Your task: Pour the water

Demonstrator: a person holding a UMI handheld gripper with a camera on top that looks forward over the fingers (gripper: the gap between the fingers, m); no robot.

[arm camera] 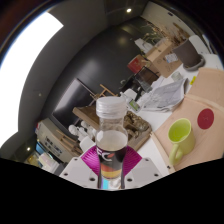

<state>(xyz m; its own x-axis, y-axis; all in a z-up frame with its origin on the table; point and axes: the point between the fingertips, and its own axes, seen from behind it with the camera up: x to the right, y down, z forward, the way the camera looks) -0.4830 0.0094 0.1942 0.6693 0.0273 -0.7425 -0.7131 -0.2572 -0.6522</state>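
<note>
Bottle (111, 140) clear, white-capped (dark liquid low), pinched between fingers (97, 160); green mug (180, 138) just beside.

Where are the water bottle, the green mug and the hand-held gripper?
water bottle (111, 135), gripper view, on its clear body
green mug (180, 137), gripper view, on its outer wall
hand-held gripper (111, 172), gripper view, midway between fingertips, which press the bottle

Bright window glare, dim interior, strong fisheye warping.

A clear plastic bottle with a white cap (111, 135) stands upright in front of me, part-filled with dark liquid. Just beside it sits my lime-green plastic mug (180, 137), upright, mouth open.
</note>
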